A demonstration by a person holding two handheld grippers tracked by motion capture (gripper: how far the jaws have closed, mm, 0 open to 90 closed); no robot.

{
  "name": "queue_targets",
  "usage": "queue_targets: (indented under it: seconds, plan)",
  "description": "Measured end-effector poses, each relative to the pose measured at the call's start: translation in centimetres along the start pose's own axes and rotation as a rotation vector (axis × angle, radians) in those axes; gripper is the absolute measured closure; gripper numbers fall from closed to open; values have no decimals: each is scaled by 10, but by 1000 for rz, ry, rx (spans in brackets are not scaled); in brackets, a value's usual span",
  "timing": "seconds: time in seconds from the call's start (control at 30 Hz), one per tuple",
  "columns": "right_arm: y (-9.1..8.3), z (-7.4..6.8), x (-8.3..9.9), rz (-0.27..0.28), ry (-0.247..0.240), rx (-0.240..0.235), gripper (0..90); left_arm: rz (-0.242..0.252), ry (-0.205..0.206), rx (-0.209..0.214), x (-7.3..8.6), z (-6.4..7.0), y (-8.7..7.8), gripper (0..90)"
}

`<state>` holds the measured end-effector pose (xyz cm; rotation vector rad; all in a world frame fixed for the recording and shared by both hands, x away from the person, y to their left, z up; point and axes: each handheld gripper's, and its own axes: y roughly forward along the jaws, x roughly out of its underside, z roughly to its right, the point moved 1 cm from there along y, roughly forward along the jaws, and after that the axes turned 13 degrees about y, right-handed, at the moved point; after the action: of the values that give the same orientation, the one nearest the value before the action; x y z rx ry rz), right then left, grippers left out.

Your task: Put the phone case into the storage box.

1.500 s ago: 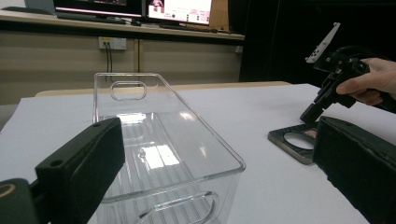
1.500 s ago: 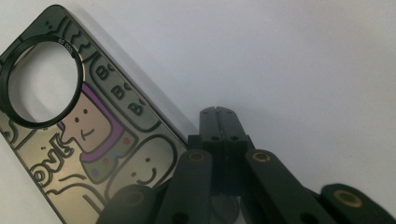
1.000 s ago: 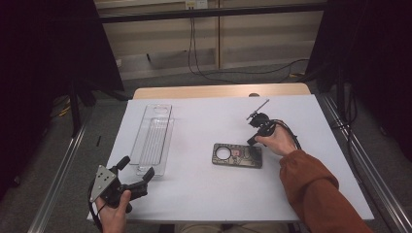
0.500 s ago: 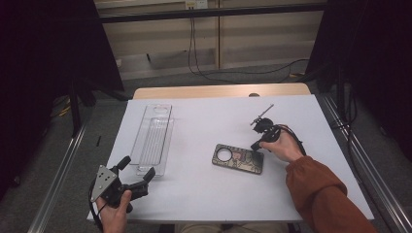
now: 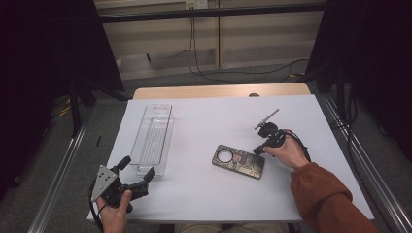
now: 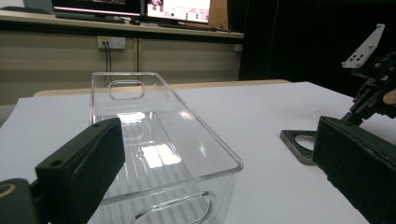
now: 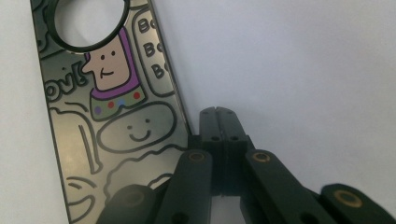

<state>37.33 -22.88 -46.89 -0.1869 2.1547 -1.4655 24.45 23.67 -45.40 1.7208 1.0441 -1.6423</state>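
A dark phone case (image 5: 239,160) with cartoon drawings and a round camera hole lies flat on the white table (image 5: 204,126). My right gripper (image 5: 258,149) points down at the case's right end. In the right gripper view its jaws (image 7: 218,115) are pressed together with nothing between them, their tips just beside the edge of the case (image 7: 112,116). My left gripper (image 5: 137,170) rests open at the near left corner. In the left gripper view its jaws (image 6: 217,140) stand wide apart, facing the clear plastic tray (image 6: 154,140). The case (image 6: 299,142) and right gripper (image 6: 373,88) show at the right there.
The long clear tray (image 5: 153,138) lies lengthwise on the left half of the table, empty. A wooden strip (image 5: 218,91) runs along the far edge. Metal rails (image 5: 354,150) flank both sides, and cables lie on the floor beyond.
My right hand and gripper have shifted a little to the right and nearer, from the case's far edge to its right end. The left gripper has stayed put.
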Motion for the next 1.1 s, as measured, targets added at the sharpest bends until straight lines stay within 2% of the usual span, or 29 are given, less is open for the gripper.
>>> queue_targets:
  seconds: [0.07, 0.2, 0.43, 0.47, 0.5, 0.53, 0.67, 0.73, 0.77, 0.8, 0.87, 0.93, 0.97, 1.1]
  plan:
    - [0, 1, 2, 8, -8, -7, 900, 0, 1, 0, 0, 0, 0, 27]
    - [-2, 1, 6, 14, 8, -20, 900, 0, 2, -1, 0, 0, 0, 27]
    - [-3, -2, 13, 15, -12, -21, 900, -1, 0, 0, 0, 0, 0, 27]
    - [-4, -4, 14, 13, 3, -23, 900, -1, 0, 0, 0, 0, 0, 27]
    - [-4, -3, 15, 10, -15, -17, 900, -1, 1, -1, 0, 0, 0, 27]
    - [-4, -3, 16, 17, -4, -21, 900, -1, 2, -1, 0, 0, 0, 27]
    - [-5, -5, 20, 17, -16, -32, 900, -1, 2, -2, 0, 0, 1, 27]
    - [-5, -7, 22, 22, -5, -36, 900, -1, 1, 1, 0, 0, 1, 27]
    - [-6, -8, 22, 7, -7, -33, 900, -1, 3, 0, 0, 0, 1, 27]
    - [-5, -7, 23, 22, -12, -36, 900, 0, 1, 1, 0, 0, 1, 27]
    - [-6, -8, 24, 15, -6, -35, 900, -2, 2, 2, 0, 0, 1, 27]
    - [-5, -8, 26, 32, -23, -44, 900, 1, -2, 0, 0, 0, 1, 27]
    - [-6, -9, 27, 21, -12, -44, 900, -4, 1, -2, 0, 0, 0, 27]
    - [-6, -10, 31, 33, -17, -54, 900, -3, 1, -1, 0, 0, 1, 27]
